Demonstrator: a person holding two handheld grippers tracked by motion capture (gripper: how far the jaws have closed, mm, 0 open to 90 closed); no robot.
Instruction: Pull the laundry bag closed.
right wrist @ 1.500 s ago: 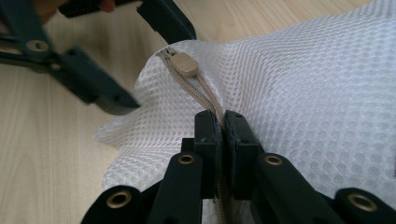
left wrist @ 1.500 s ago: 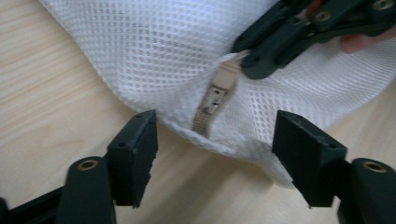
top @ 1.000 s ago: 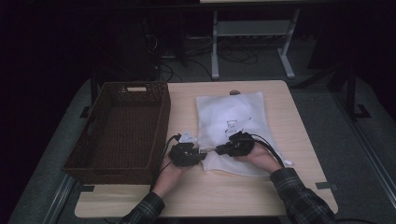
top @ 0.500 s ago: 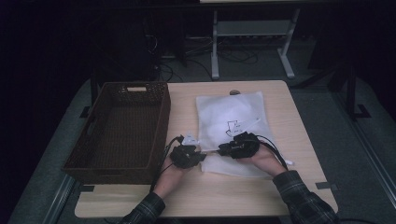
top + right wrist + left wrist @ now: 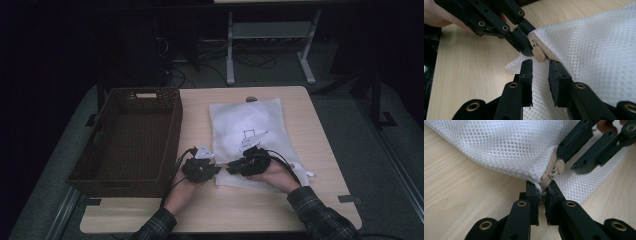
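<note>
Left gripper view: the corner of the white mesh zip bag point(image 5: 506, 147) is pinched, and the zip pull is about to be taken.

The left gripper point(image 5: 542, 192) has just closed and now clamps the bag's corner at the end of the beige zipper point(image 5: 546, 178); the right gripper point(image 5: 540, 66) has just parted its jaws slightly and stands with its pads a little apart just below the beige zip pull point(image 5: 537, 53), not gripping it. With the corner anchored, the zip looks ready to be drawn open once the pull is caught. In the high view the bag lies flat on the pale wooden table point(image 5: 200, 210), its near edge at the grippers; the brown woven basket point(image 5: 125, 135) stands close on the left, and bare table runs along the bag's near edge to the right.
</note>
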